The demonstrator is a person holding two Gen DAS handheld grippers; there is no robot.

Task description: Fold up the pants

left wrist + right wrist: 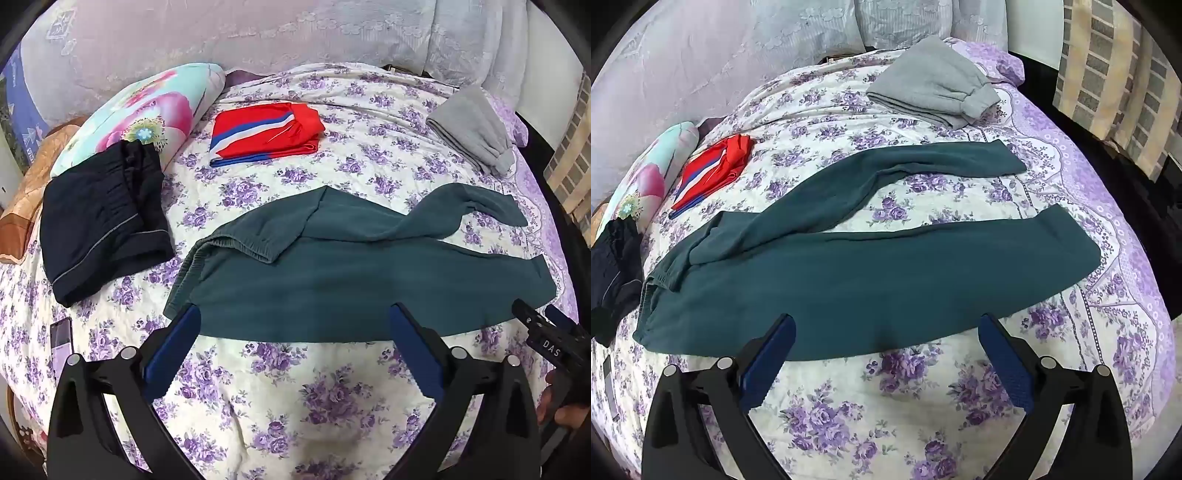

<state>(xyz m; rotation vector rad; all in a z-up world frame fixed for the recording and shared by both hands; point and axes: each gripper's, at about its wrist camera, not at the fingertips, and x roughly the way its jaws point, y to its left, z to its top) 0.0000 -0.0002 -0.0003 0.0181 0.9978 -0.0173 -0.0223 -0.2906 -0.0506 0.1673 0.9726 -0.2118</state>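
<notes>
Dark teal pants [332,280] lie spread on the floral bed, waistband to the left, the two legs running to the right, the far leg twisted and apart from the near one. They also show in the right wrist view [871,280]. My left gripper [295,314] is open and empty, just over the pants' near edge close to the waistband. My right gripper [886,321] is open and empty over the near leg's edge; it shows at the right edge of the left wrist view [546,328].
Folded black pants [99,221], folded red, white and blue shorts [266,133] and folded grey pants [472,129] lie on the bed. A floral pillow [147,114] sits at the back left. A phone [61,339] lies near the left edge. The bed's right edge [1137,236] drops off.
</notes>
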